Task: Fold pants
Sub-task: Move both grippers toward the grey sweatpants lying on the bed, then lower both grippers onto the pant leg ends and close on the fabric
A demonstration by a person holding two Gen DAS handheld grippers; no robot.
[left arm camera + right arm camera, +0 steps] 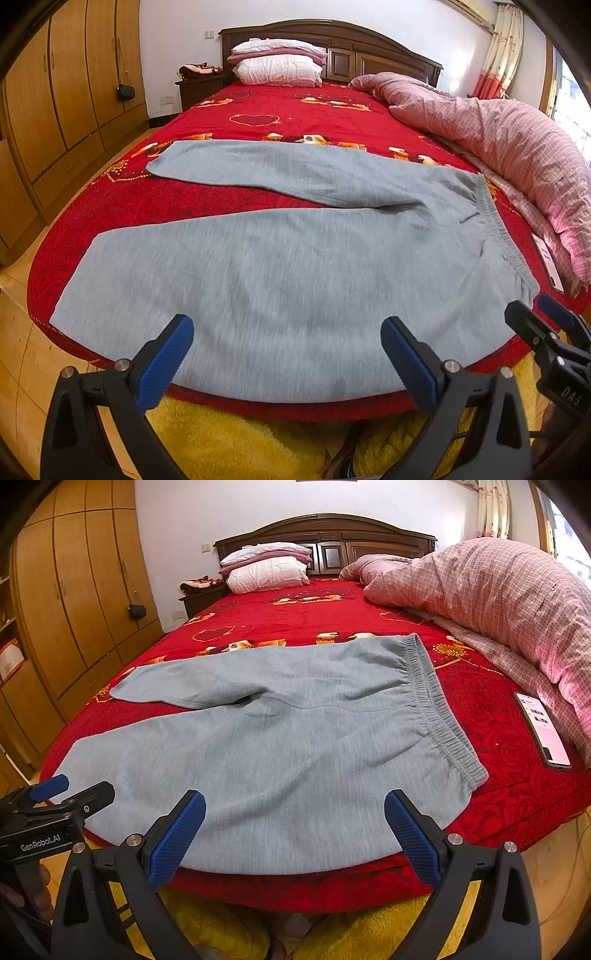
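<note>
Phone point(542, 734), quilt point(498, 594) right of pants point(280, 746)

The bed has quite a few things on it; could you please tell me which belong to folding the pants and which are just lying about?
Part of the job:
grey pants, spread flat with legs apart
left gripper, open, empty
right gripper, open, empty
red bedspread, the work surface

Just lying about:
phone, right of the waistband
pink checked quilt
stacked pillows

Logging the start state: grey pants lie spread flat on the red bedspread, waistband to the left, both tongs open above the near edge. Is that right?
Not quite: the waistband is on the right, toward the phone, as the right wrist view shows. The rest holds: the grey pants lie spread on the red bedspread, with left tongs and right tongs both open.
</note>
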